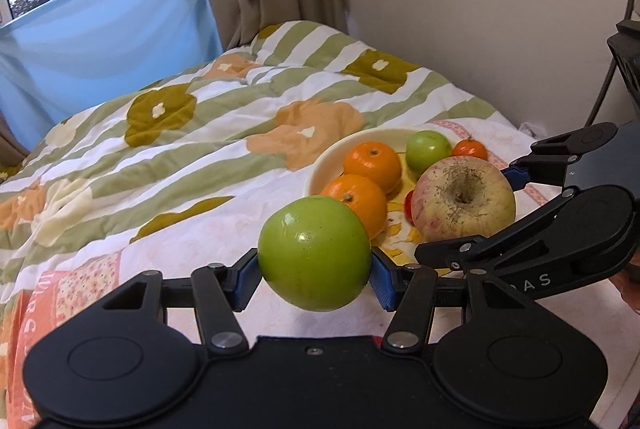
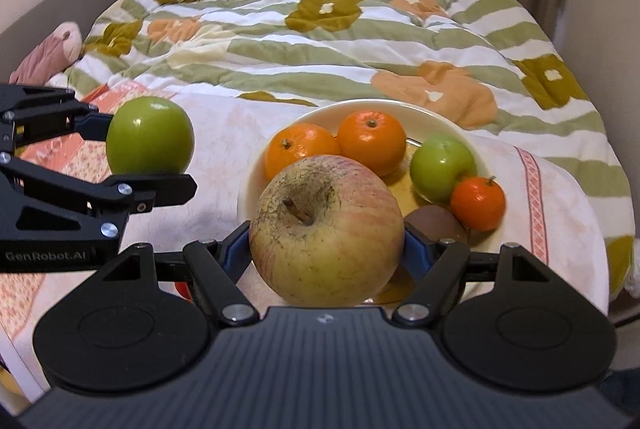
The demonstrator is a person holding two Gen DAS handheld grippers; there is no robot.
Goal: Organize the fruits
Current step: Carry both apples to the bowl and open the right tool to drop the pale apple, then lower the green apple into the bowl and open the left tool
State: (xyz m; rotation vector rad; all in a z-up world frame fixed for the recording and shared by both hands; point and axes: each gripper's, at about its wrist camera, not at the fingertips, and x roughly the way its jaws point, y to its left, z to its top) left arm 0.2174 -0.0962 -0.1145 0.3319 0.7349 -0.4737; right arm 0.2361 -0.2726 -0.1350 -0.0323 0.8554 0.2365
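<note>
The left claw grips a green apple; the right claw grips a large yellow-red apple, with the fruit bowl on the bed just beyond it.

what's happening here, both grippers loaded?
Yes. The left gripper is clamped on a green apple, and the right gripper on a big yellow-red apple. Both hang near a cream plate on the bed, which holds two oranges, a small green apple, a tangerine and a brown fruit.
</note>
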